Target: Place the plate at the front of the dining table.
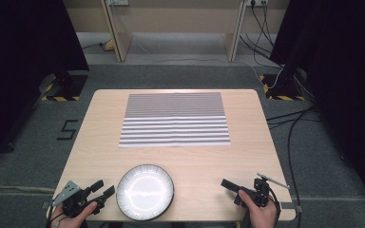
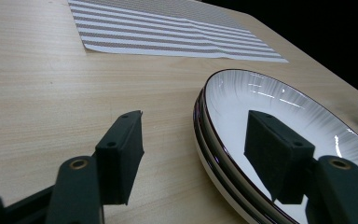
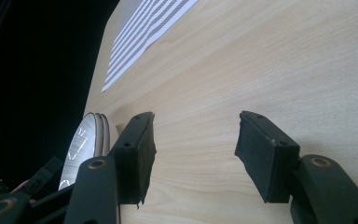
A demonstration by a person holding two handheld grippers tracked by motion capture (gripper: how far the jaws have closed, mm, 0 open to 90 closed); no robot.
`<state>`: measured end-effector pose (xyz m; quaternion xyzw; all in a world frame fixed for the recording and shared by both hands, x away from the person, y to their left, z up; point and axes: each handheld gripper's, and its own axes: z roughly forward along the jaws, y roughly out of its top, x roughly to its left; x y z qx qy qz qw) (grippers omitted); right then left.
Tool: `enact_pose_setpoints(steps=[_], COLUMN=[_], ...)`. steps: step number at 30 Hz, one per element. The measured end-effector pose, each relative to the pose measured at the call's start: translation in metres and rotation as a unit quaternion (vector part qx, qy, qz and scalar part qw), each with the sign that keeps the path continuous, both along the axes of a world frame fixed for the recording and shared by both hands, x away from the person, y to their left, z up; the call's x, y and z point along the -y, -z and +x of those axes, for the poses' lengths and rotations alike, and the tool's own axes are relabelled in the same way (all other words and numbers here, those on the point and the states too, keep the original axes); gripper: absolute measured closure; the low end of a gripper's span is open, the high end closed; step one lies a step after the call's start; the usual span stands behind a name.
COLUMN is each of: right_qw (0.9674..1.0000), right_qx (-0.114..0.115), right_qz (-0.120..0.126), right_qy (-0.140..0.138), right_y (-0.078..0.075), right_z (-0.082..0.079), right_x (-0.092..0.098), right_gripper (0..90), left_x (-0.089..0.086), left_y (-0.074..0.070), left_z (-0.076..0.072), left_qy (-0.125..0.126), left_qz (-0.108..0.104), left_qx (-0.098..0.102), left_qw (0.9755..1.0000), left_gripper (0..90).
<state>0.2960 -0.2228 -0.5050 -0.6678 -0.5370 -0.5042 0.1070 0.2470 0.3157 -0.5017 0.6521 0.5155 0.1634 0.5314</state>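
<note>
White plate (image 1: 145, 192) on wooden table (image 1: 95, 152), grey floor (image 1: 28, 142) around

My table (image 1: 85, 156) is pale wood with rounded corners, standing on grey carpet (image 1: 24, 142). Black curtains (image 1: 24, 33) hang at both sides of me, each on a stand with a yellow-and-black striped base (image 1: 60, 98). Ahead stands a light wooden frame (image 1: 173, 28) against the far wall, and black cables (image 1: 294, 128) trail over the floor to my right. A black mark (image 1: 67, 129) is taped on the carpet to my left.
</note>
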Motion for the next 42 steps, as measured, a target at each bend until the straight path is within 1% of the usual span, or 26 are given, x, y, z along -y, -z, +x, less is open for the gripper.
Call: enact_pose_setpoints(steps=[6,7,8,10,11,12,14,16,17,20,21,22,23,24,27,28,29,30,34,35,36,39,42], right_qw=[0.9997,0.9997,0.9994,0.9988,0.9988,0.9986,0.9972,0.9968,0.9957,0.9951,0.9941,0.9941,0.9938,0.9928,0.9921,0.9911,0.9911,0.99,0.9874,0.9874,0.9855,0.9836,0.9824], right_qx=[0.011,0.011,0.015,0.021,0.021,0.019,0.022,0.021,0.021,0.018,0.018,0.018,0.017,0.017,0.015,0.015,0.015,0.017,0.016,0.016,0.014,0.011,0.007], right_qz=[-0.009,-0.009,-0.013,-0.021,-0.021,-0.02,-0.029,-0.03,-0.037,-0.039,-0.041,-0.041,-0.04,-0.044,-0.045,-0.048,-0.048,-0.049,-0.049,-0.049,-0.048,-0.05,-0.049], right_qy=[-0.02,-0.02,-0.03,-0.04,-0.04,-0.046,-0.066,-0.071,-0.083,-0.089,-0.099,-0.099,-0.103,-0.11,-0.116,-0.123,-0.123,-0.132,-0.15,-0.15,-0.162,-0.173,-0.18], right_y=[-0.008,-0.008,-0.012,-0.015,-0.015,-0.017,-0.02,-0.021,-0.02,-0.02,-0.02,-0.02,-0.02,-0.02,-0.02,-0.021,-0.021,-0.022,-0.024,-0.024,-0.024,-0.024,-0.022], right_z=[0.003,0.003,0.004,0.006,0.006,0.007,0.012,0.013,0.017,0.02,0.023,0.023,0.024,0.025,0.027,0.028,0.028,0.03,0.033,0.033,0.035,0.037,0.039], right_x=[-0.012,-0.012,-0.018,-0.025,-0.025,-0.029,-0.042,-0.046,-0.054,-0.059,-0.067,-0.067,-0.069,-0.075,-0.08,-0.087,-0.087,-0.093,-0.108,-0.108,-0.117,-0.128,-0.137], right_gripper=[48.8,48.8,50.1,51.6,51.6,52.1,53.9,54.0,54.2,54.3,54.4,54.4,54.5,54.9,55.9,57.5,57.5,60.1,64.8,64.8,67.0,67.9,69.3], left_x=[0.002,0.002,0.004,0.006,0.006,0.007,0.011,0.012,0.014,0.015,0.015,0.015,0.016,0.016,0.018,0.018,0.018,0.019,0.019,0.019,0.019,0.019,0.02], left_y=[-0.002,-0.002,-0.003,-0.003,-0.003,-0.003,-0.003,-0.002,-0.002,-0.001,-0.001,-0.001,-0.001,-0.001,-0.001,-0.001,-0.001,0.0,0.001,0.001,0.002,0.002,0.003], left_z=[0.0,0.0,0.0,0.0,0.0,0.0,0.0,0.0,0.0,0.0,0.0,0.0,0.0,0.0,0.0,0.0,0.0,0.001,0.001,0.001,0.001,0.001,0.001], left_qy=[0.005,0.005,0.008,0.013,0.013,0.017,0.025,0.027,0.031,0.032,0.034,0.034,0.034,0.036,0.037,0.038,0.038,0.039,0.039,0.039,0.039,0.041,0.043], left_qz=[0.004,0.004,0.006,0.007,0.007,0.008,0.014,0.017,0.018,0.022,0.021,0.021,0.021,0.023,0.021,0.024,0.024,0.025,0.026,0.026,0.026,0.027,0.027], left_qx=[0.0,0.0,-0.002,-0.004,-0.004,-0.006,-0.009,-0.009,-0.011,-0.011,-0.012,-0.012,-0.013,-0.013,-0.016,-0.017,-0.017,-0.019,-0.023,-0.023,-0.025,-0.027,-0.028], left_qw=[1.0,1.0,0.9999,0.9999,0.9999,0.9998,0.9995,0.9995,0.9993,0.9992,0.9991,0.9991,0.9991,0.999,0.9989,0.9988,0.9988,0.9988,0.9986,0.9986,0.9986,0.9984,0.9983], left_gripper=[39.5,40.1,41.1,43.2,43.8,44.9,45.7,46.1,47.2,47.9,48.5,48.7,48.7,49.3,50.1,50.6,50.9,51.3,52.6,52.6,52.6,52.7,53.0])
